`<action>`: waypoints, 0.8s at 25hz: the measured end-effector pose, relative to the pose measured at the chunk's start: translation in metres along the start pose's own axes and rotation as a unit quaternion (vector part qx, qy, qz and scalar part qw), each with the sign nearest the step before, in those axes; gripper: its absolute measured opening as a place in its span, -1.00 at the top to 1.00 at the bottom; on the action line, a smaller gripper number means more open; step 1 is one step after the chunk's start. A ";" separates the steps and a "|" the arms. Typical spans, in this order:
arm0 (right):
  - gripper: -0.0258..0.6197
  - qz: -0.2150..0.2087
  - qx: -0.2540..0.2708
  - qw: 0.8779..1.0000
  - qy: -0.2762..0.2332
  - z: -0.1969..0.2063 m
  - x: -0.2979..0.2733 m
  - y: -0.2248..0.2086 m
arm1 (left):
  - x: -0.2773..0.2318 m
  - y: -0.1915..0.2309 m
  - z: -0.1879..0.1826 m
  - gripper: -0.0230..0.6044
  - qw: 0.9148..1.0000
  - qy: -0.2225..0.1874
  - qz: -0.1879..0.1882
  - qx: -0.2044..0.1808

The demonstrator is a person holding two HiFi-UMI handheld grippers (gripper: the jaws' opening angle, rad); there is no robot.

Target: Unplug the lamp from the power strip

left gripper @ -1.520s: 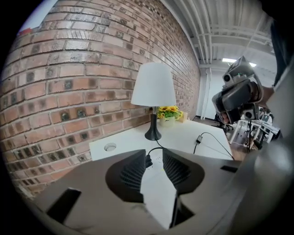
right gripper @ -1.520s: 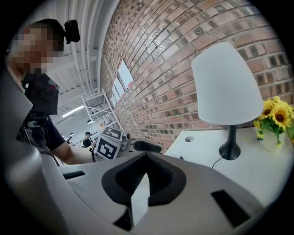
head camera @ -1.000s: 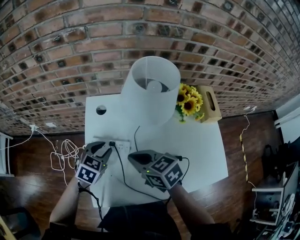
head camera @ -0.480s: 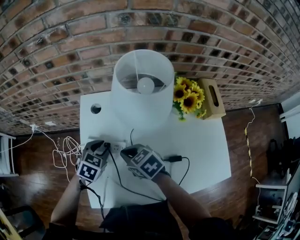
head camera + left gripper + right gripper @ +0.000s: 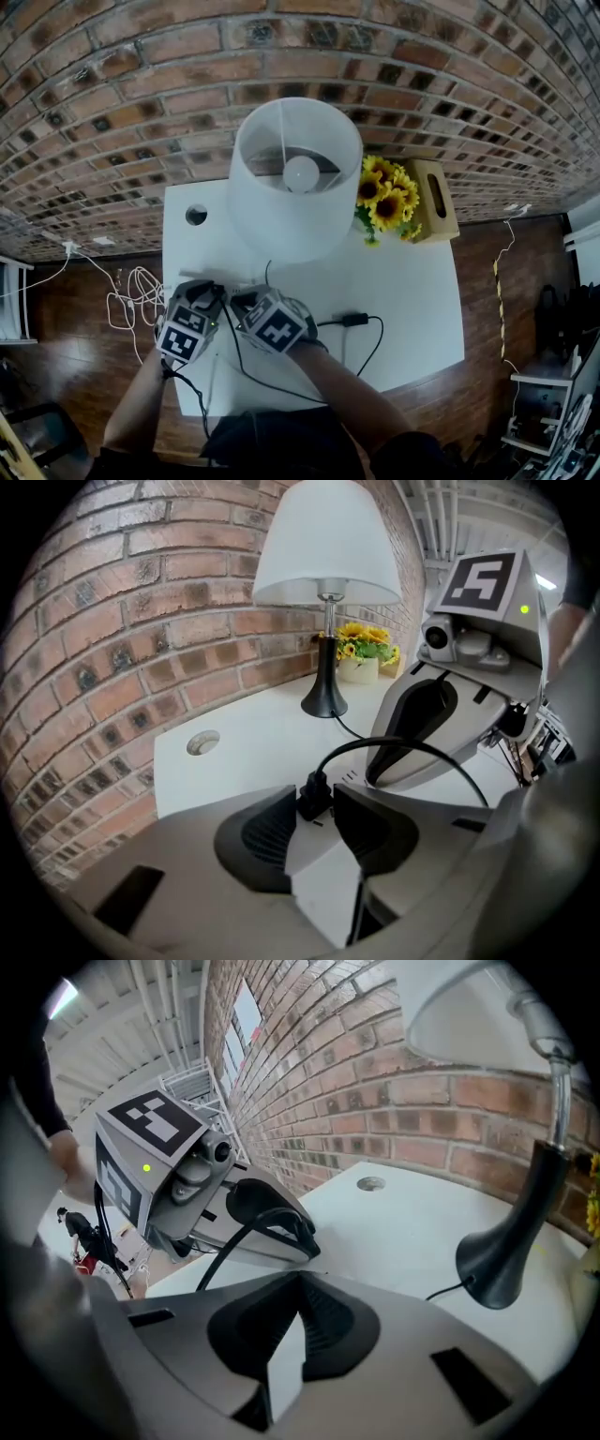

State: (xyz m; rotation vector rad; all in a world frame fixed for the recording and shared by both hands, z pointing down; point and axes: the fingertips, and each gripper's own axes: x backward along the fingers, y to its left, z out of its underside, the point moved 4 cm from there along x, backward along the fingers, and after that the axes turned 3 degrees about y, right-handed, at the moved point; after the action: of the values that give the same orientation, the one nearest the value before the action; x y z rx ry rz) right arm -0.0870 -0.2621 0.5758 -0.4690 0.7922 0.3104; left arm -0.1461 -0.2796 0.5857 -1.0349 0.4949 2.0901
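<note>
The lamp (image 5: pixel 295 178) with its white shade stands at the back of the white table (image 5: pixel 412 281). Its black cord (image 5: pixel 239 361) runs forward to a black plug (image 5: pixel 311 789) seated in the white power strip (image 5: pixel 323 864) near the table's left front. My left gripper (image 5: pixel 315 803) points down at the strip. Its jaws have just been closing, and both pads now touch the plug's sides. My right gripper (image 5: pixel 300 1283) sits close beside it on the right, low over the strip, with its tips meeting and nothing between them.
Sunflowers (image 5: pixel 386 200) and a wooden tissue box (image 5: pixel 437 200) stand right of the lamp. An inline switch (image 5: pixel 354 320) lies on the cord to the right. A round cable hole (image 5: pixel 196 215) sits at the back left. White cables (image 5: pixel 131 305) lie on the wooden floor to the left.
Both grippers have sunk toward the power strip. The right one has moved left until it sits against the left gripper. The left gripper now frames the plug.
</note>
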 end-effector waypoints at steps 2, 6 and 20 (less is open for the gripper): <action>0.96 0.004 0.002 1.000 -0.002 -0.002 -0.001 -0.002 | 0.000 0.001 0.000 0.45 1.000 -0.001 0.000 -0.001; 0.96 0.007 0.009 1.000 0.020 0.004 -0.007 -0.003 | 0.000 0.001 0.000 0.46 1.000 -0.001 0.004 -0.004; 0.95 -0.006 -0.051 0.999 0.009 0.008 -0.009 -0.009 | 0.004 0.004 0.001 0.53 0.999 -0.023 0.012 0.045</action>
State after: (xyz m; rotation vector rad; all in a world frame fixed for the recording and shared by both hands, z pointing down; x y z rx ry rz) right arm -0.0841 -0.2666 0.5905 -0.5736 0.7935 0.3374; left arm -0.1514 -0.2803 0.5834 -0.9304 0.5746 2.0881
